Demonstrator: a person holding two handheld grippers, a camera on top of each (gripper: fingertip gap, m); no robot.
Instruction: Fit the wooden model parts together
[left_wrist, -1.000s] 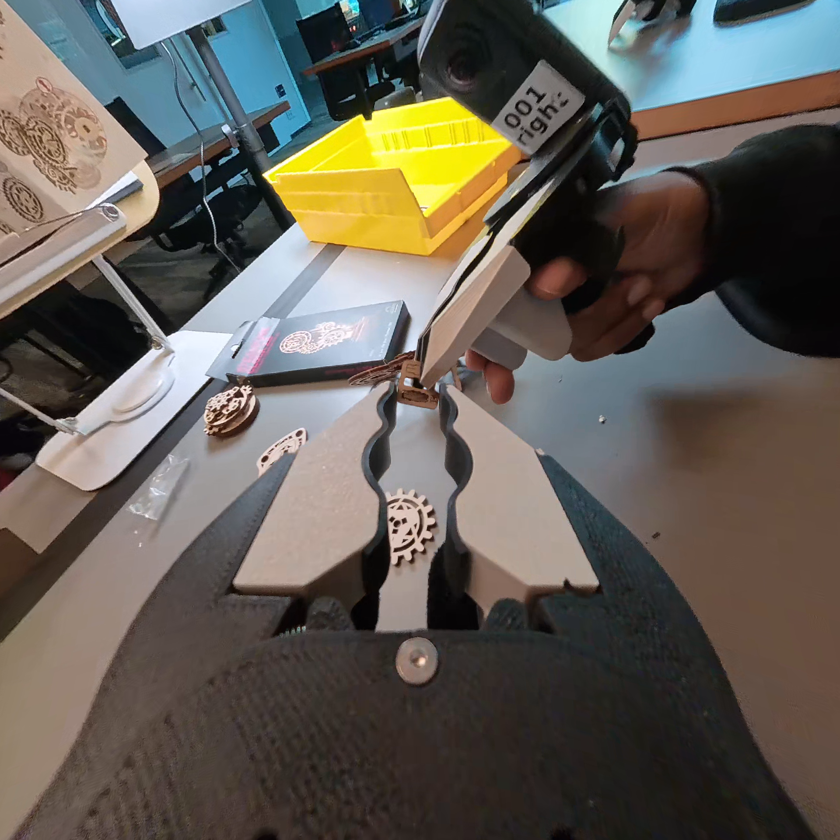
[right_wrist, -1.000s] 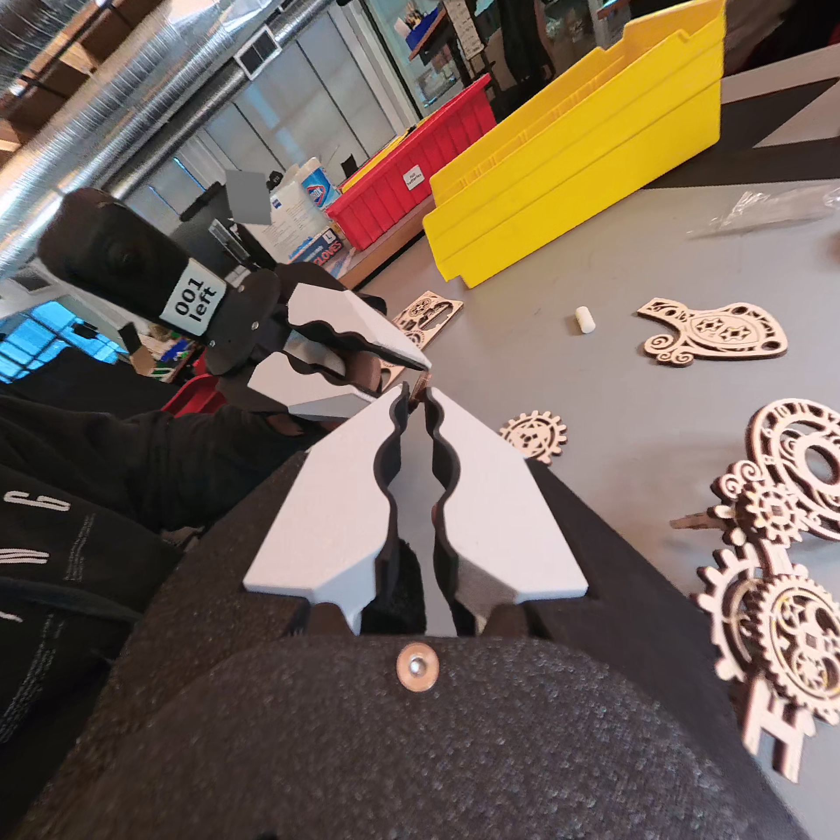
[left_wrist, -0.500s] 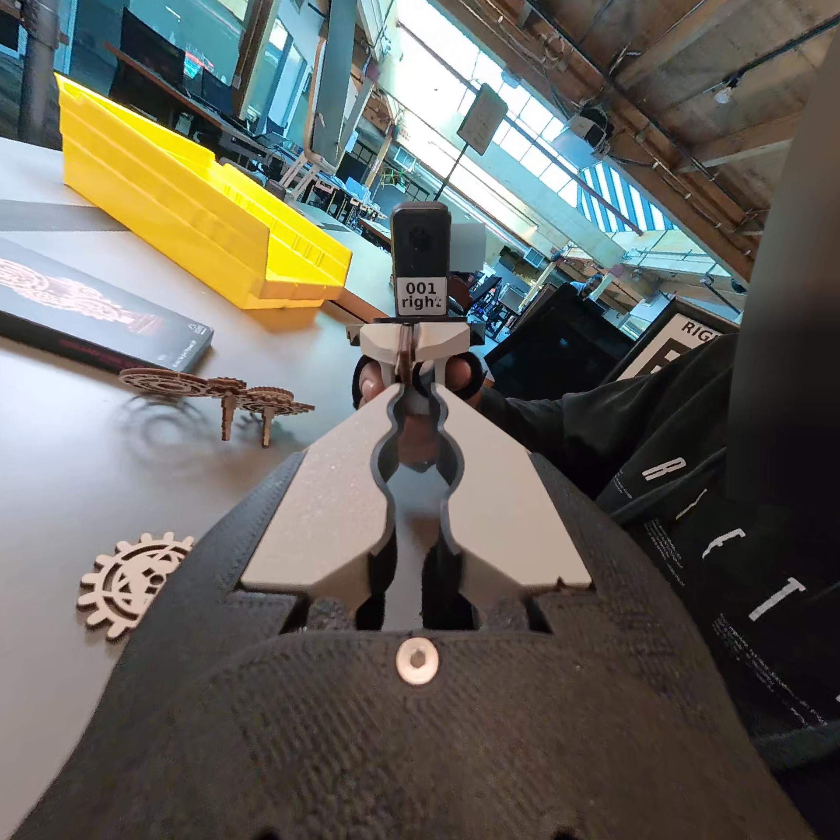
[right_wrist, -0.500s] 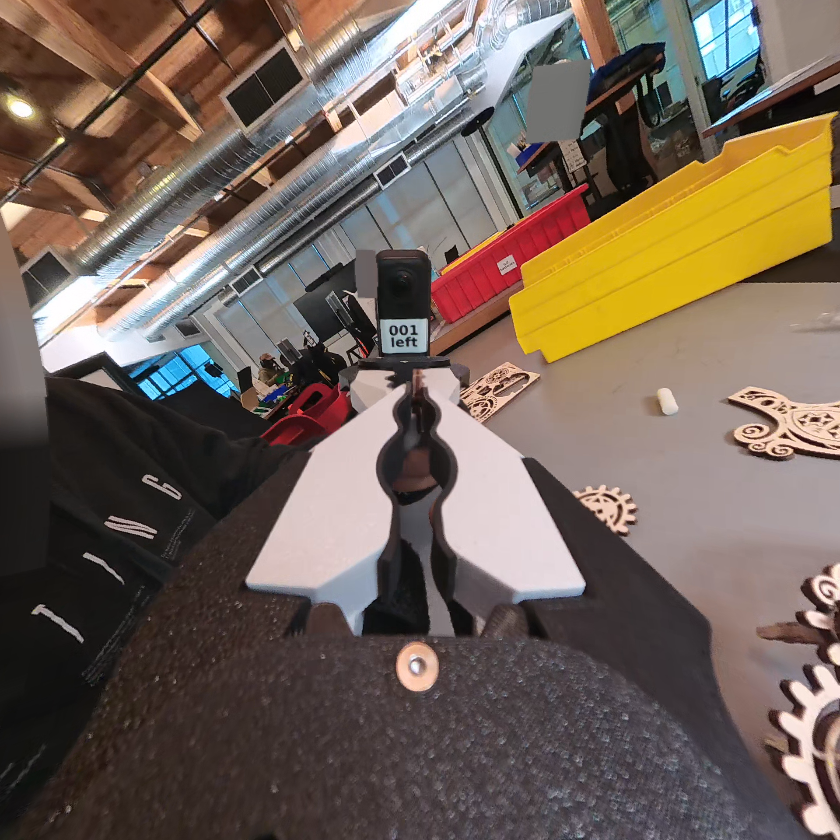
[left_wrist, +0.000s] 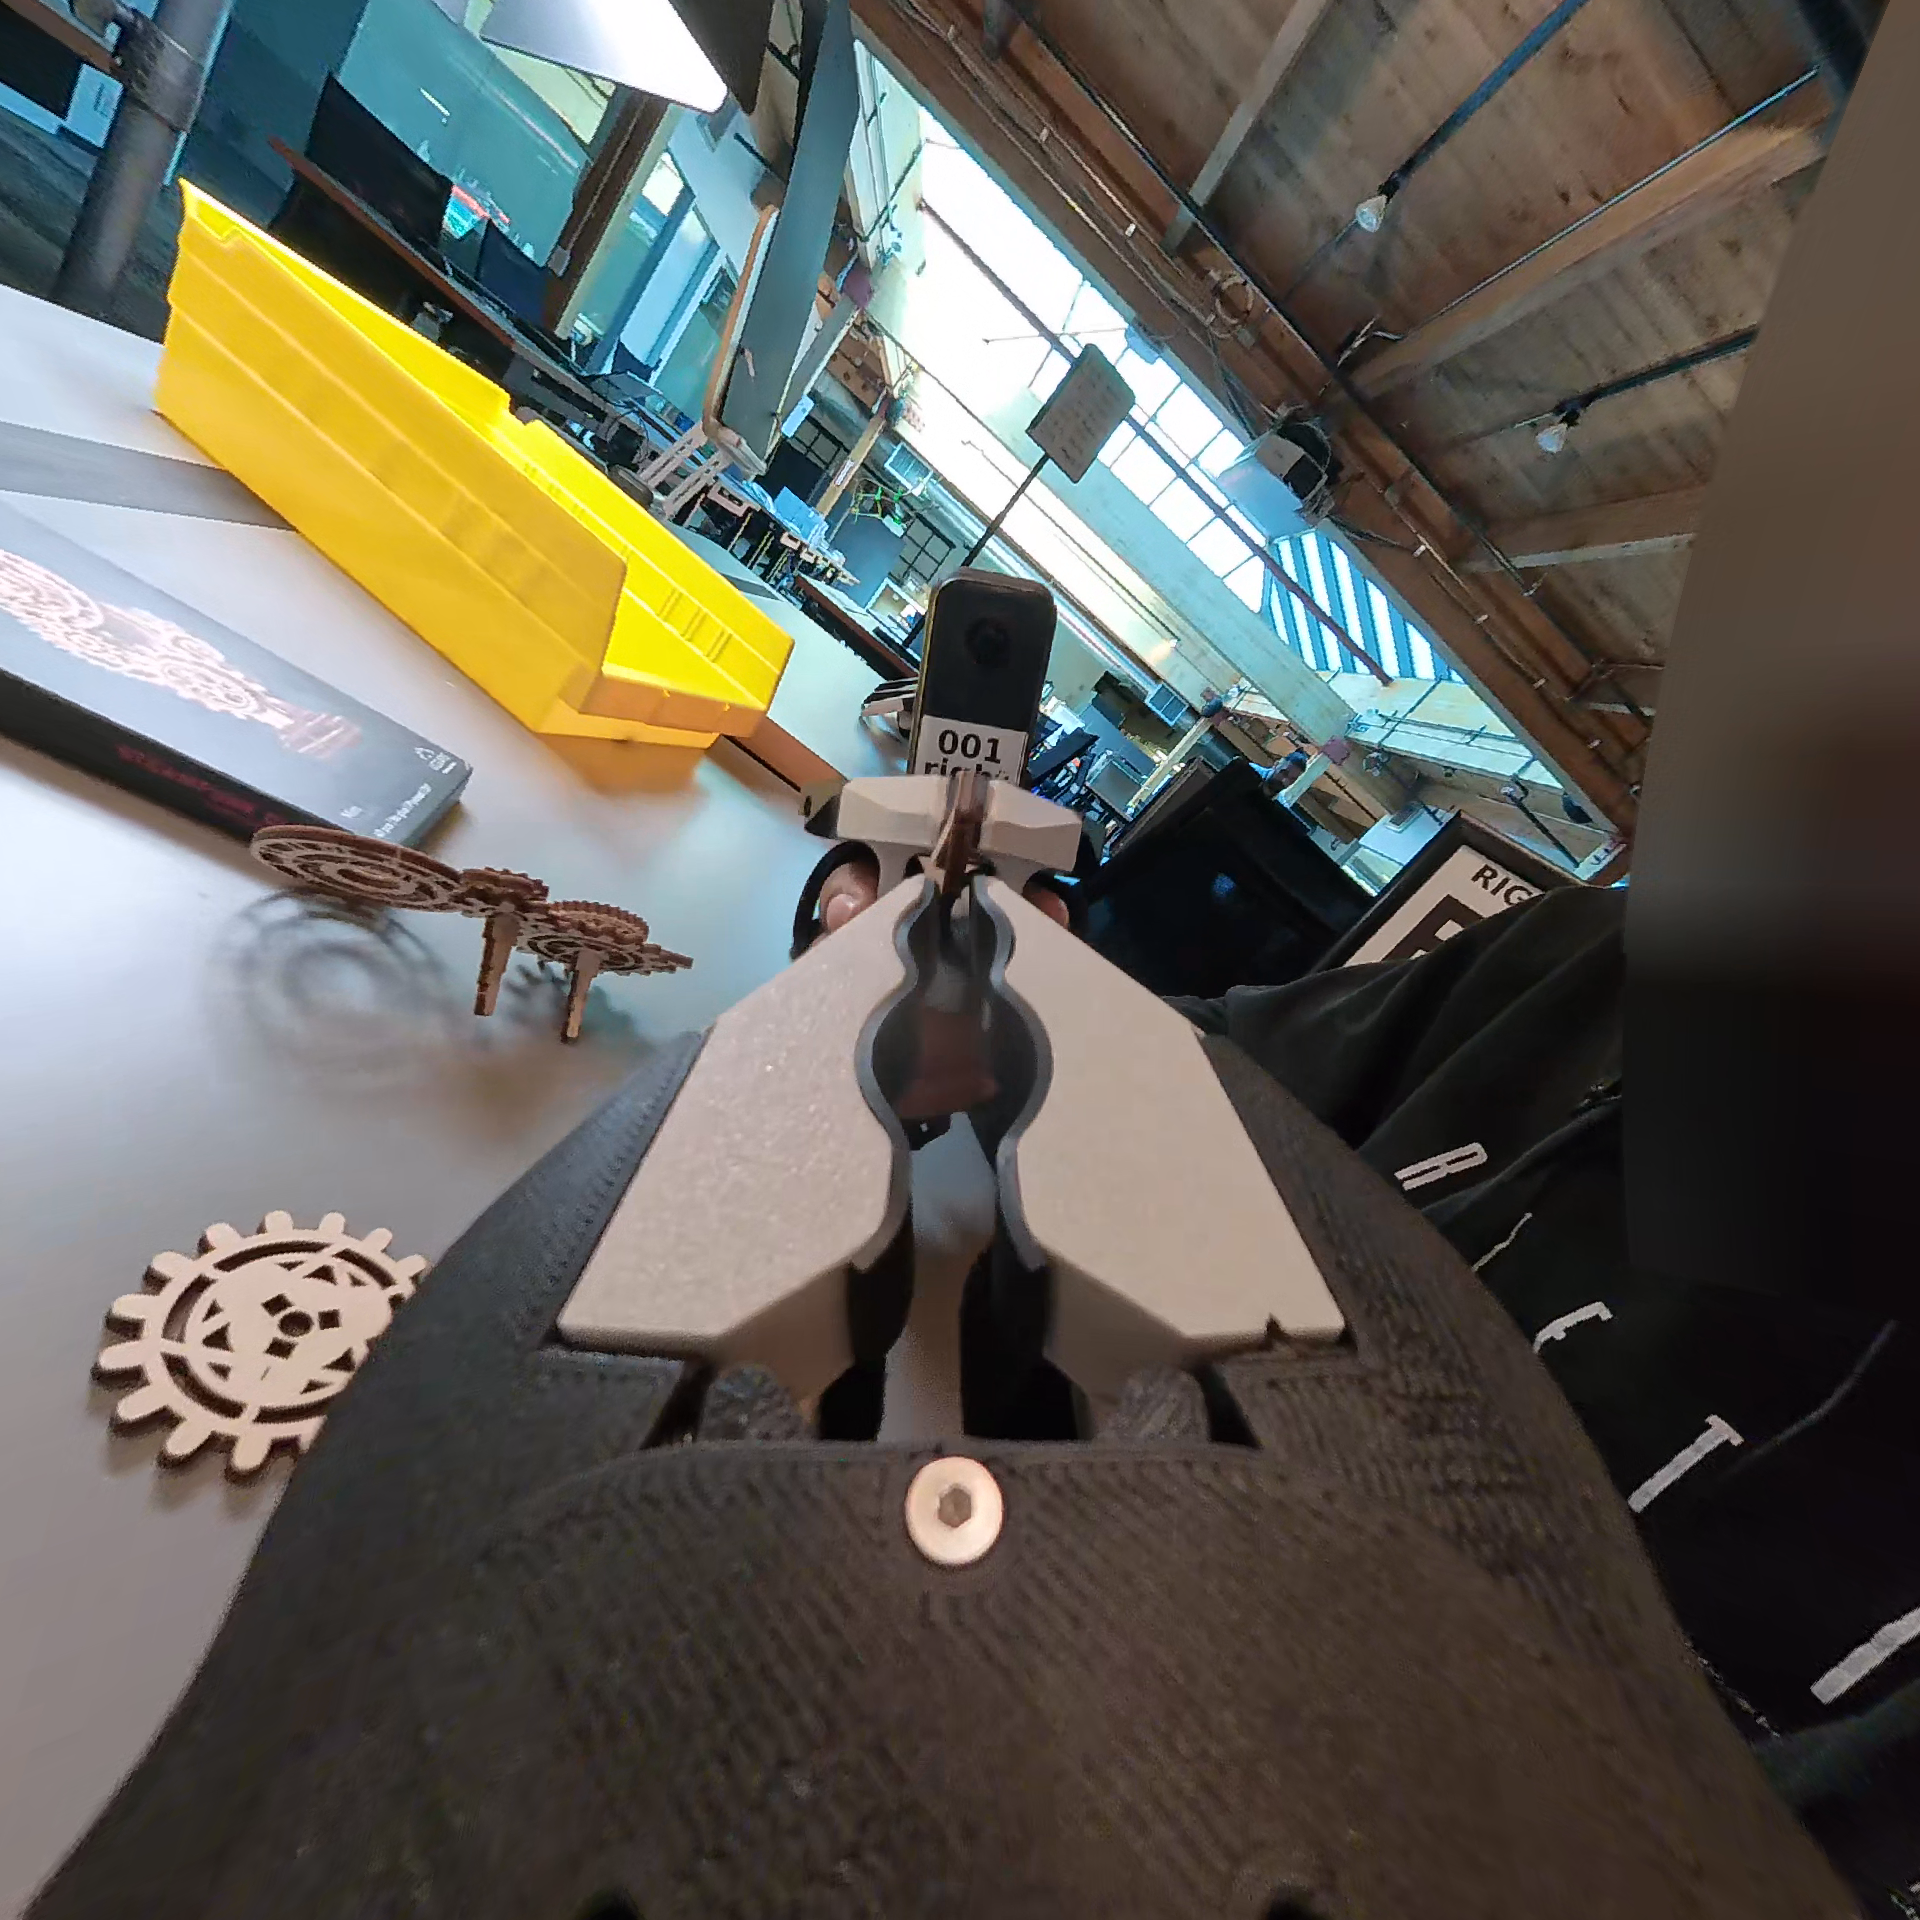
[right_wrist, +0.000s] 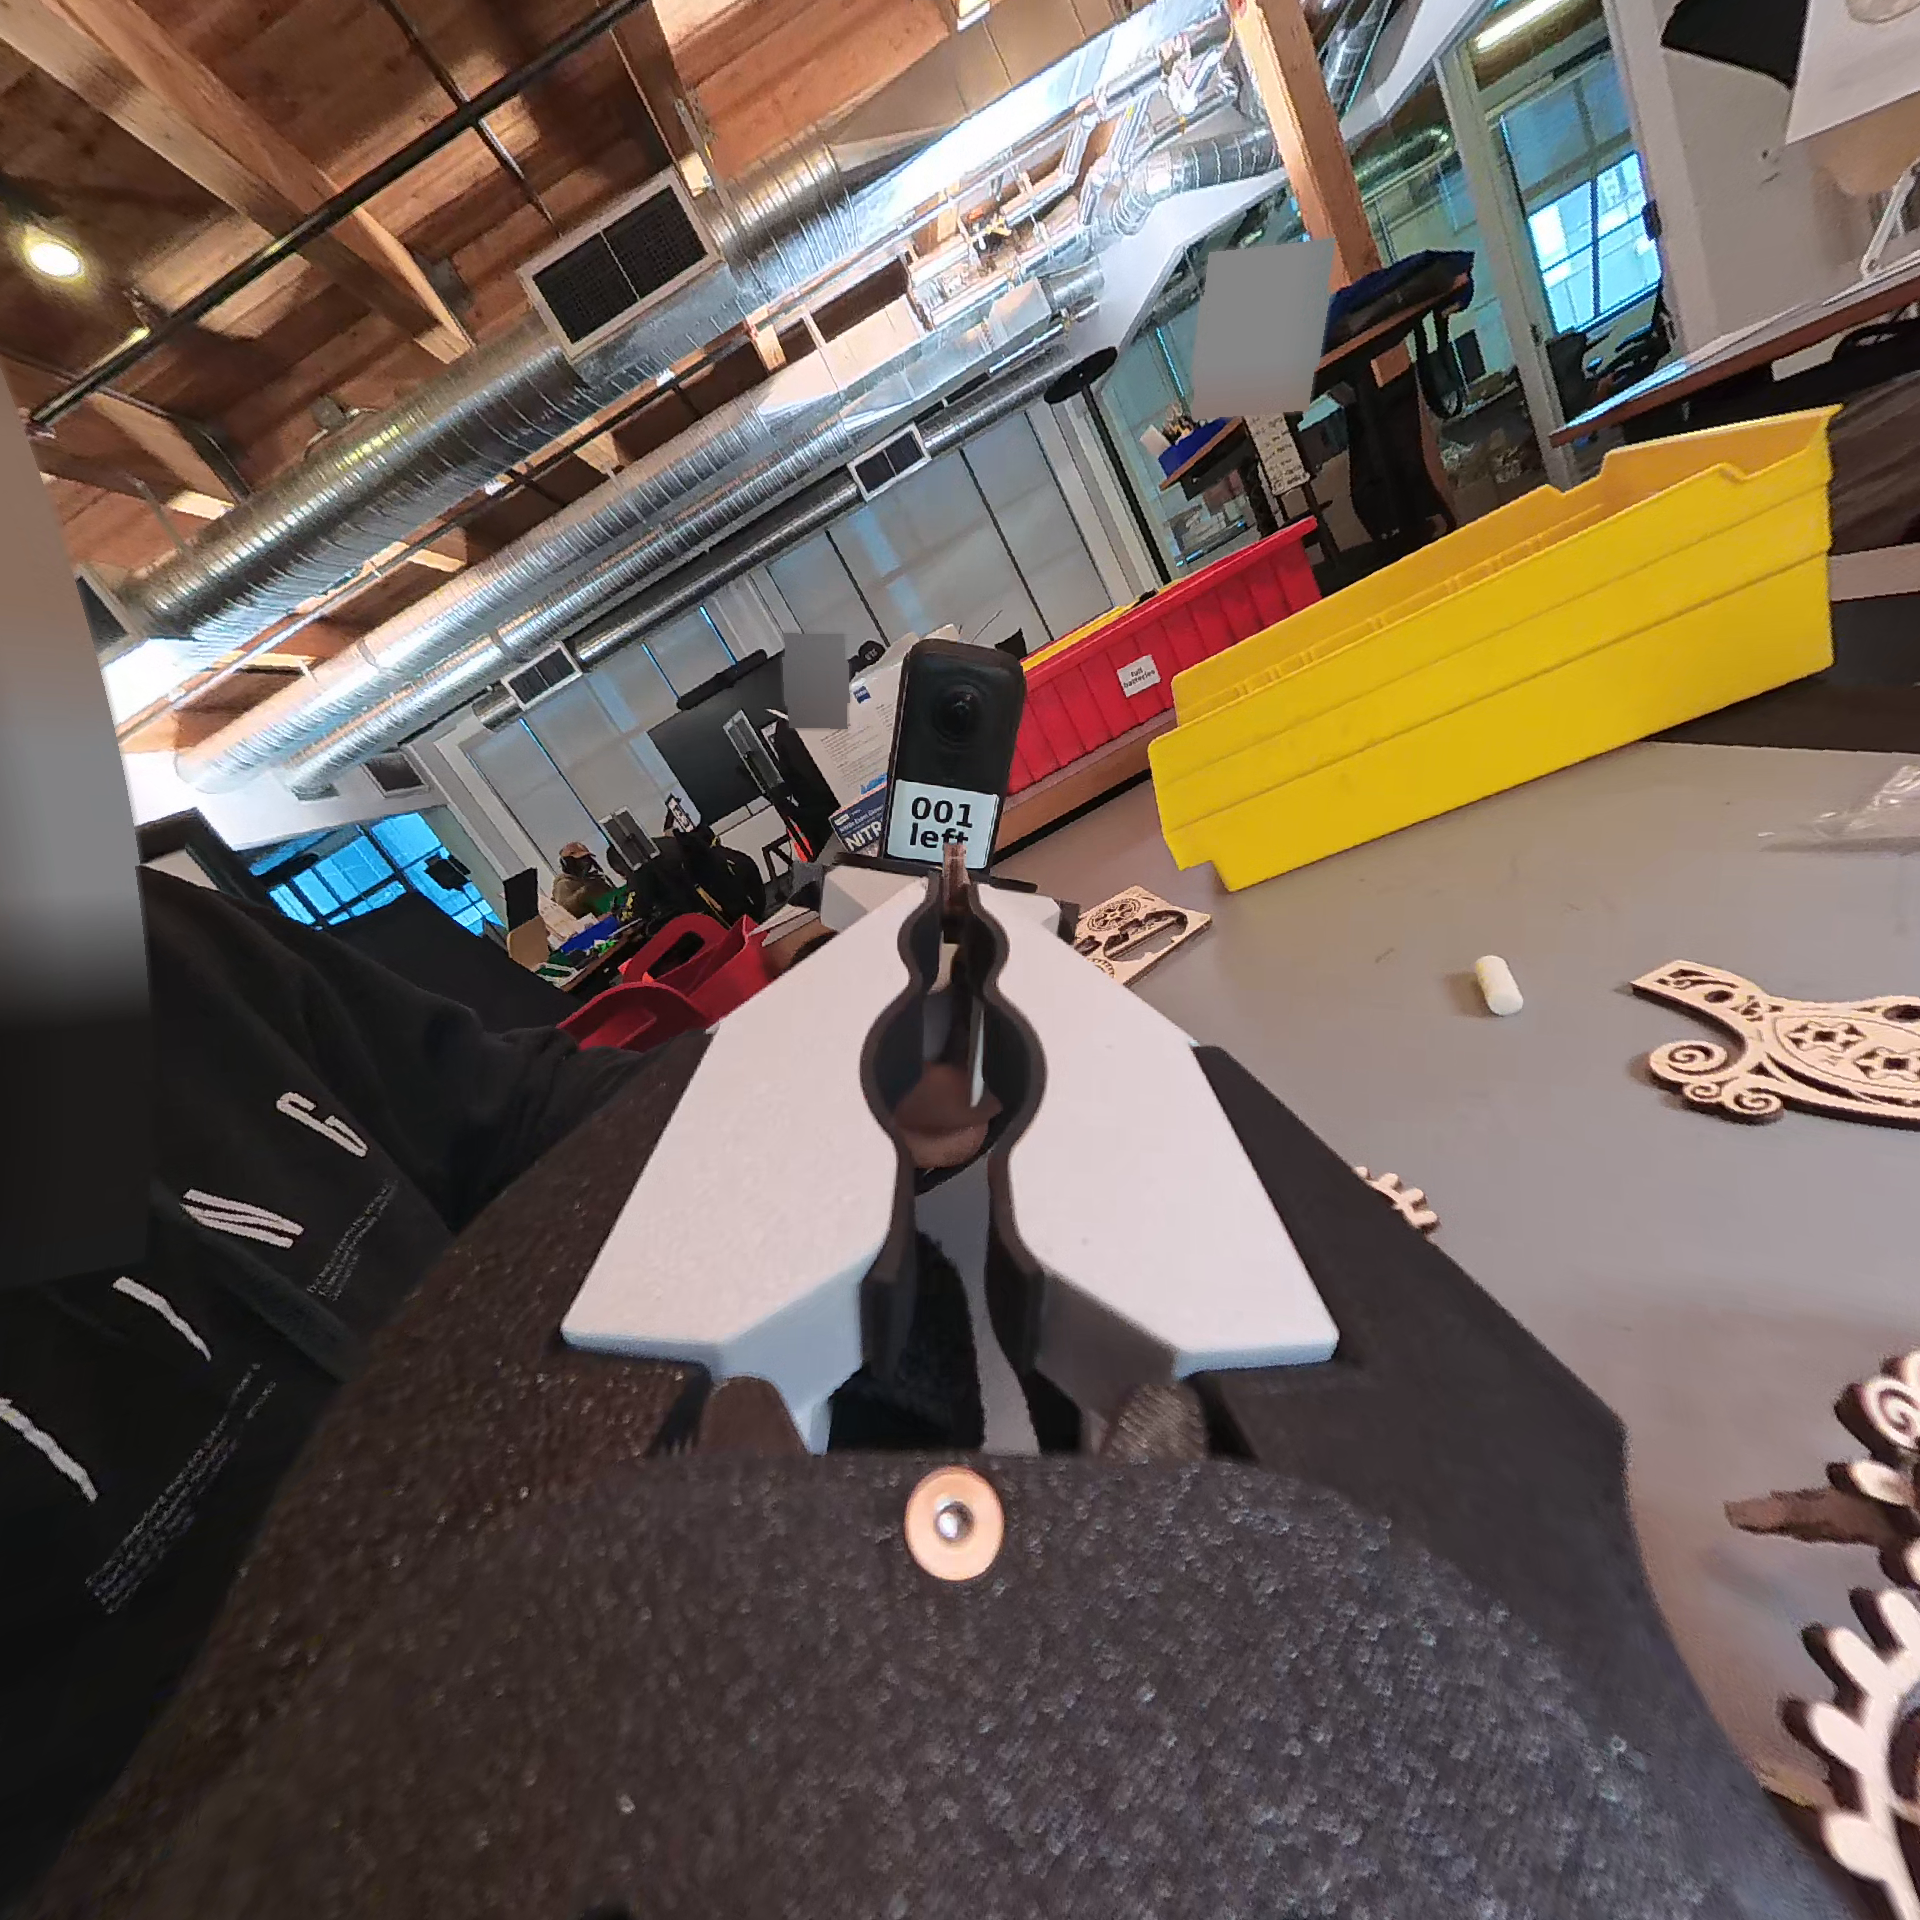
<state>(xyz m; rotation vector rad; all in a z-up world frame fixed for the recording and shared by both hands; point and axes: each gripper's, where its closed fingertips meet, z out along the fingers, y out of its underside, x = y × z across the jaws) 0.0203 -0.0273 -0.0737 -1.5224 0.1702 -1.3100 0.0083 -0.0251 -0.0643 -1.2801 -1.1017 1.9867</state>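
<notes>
While the two grippers face each other tip to tip above the grey table (left_wrist: 312, 1091), the left gripper (left_wrist: 954, 902) has its fingers drawn nearly together at the tips around a thin dark wooden piece (left_wrist: 961, 842). The right gripper (right_wrist: 951, 896) is likewise pinched almost closed, with the same small brown part (right_wrist: 952, 871) standing at its tips. The part is seen edge-on, so whether one piece or two meet there is hard to say.

To the left of the left gripper, a pale wooden gear (left_wrist: 255, 1340) lies flat and close by. Farther off stands a partly built gear assembly (left_wrist: 468, 904) on two little legs, and beyond it a dark flat box (left_wrist: 208, 707) and a yellow bin (left_wrist: 447, 520).

On the right gripper's side, an ornate pale cutout (right_wrist: 1797, 1055) lies to the right, a small white peg (right_wrist: 1497, 983) just beyond it, and a cut wooden sheet (right_wrist: 1138, 928) farther back near the yellow bin. Blurred gear edges (right_wrist: 1870, 1621) crowd the near right corner. A dark sleeve (right_wrist: 260, 1195) fills the left side.
</notes>
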